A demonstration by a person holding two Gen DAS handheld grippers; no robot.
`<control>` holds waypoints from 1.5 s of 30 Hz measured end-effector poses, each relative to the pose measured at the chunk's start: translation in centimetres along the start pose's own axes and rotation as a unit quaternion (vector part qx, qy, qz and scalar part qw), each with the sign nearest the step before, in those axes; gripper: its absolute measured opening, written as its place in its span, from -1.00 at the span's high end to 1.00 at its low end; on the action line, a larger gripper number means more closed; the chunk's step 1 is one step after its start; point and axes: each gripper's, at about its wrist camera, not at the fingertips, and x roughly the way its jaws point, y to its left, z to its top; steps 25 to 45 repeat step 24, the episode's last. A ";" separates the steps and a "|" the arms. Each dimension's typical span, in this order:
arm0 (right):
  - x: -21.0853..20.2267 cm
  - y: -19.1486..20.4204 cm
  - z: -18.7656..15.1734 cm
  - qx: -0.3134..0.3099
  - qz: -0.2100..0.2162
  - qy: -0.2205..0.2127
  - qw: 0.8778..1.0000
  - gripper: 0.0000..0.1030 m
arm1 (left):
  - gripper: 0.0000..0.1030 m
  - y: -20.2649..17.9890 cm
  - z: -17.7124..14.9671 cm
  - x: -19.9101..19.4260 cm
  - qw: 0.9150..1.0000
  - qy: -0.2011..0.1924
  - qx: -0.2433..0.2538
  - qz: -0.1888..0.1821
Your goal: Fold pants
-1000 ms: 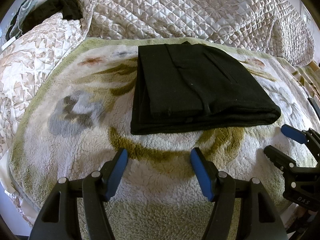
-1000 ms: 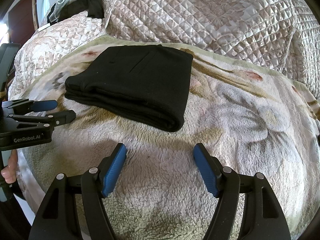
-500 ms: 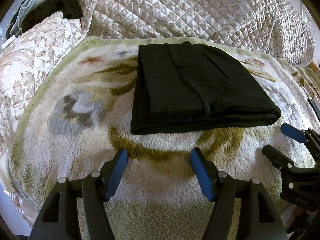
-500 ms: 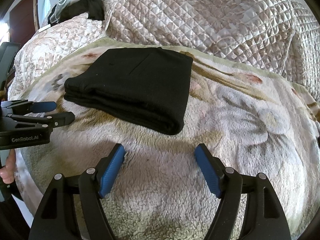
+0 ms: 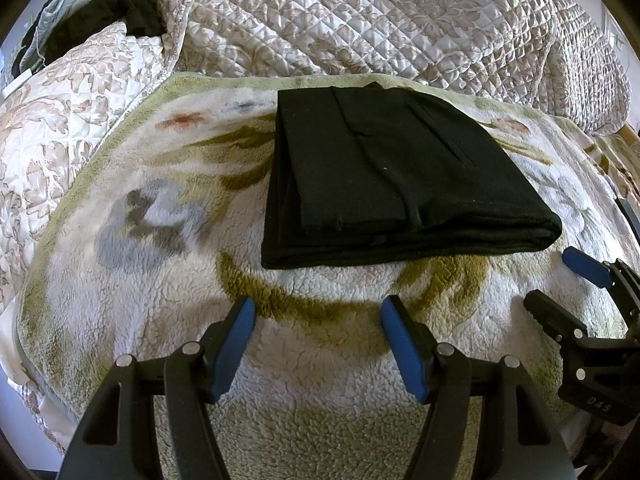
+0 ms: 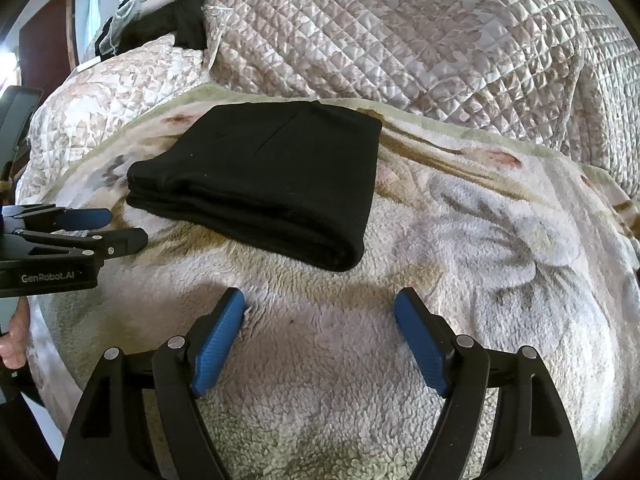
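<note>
pants: plain black
blanket: cream fleece, olive and grey floral print
quilt: beige, diamond-stitched
claw pads: blue

Bedroom: quilted bedspread, fleece blanket

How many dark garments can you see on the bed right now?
2. The folded pants lie on the fleece blanket, ahead of both tongs. A crumpled dark garment sits at the far left corner on the quilt; more may be hidden there.
</note>
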 end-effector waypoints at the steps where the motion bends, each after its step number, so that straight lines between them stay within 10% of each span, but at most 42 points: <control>1: 0.0 0.0 0.0 -0.001 -0.001 -0.001 1.000 -0.51 | -0.33 0.0 -0.1 0.0 1.000 0.000 0.000 0.000; 45: -0.2 0.1 -0.2 -0.001 -0.001 -0.001 1.000 -0.51 | -0.34 0.1 -0.1 0.1 1.000 0.002 0.000 -0.001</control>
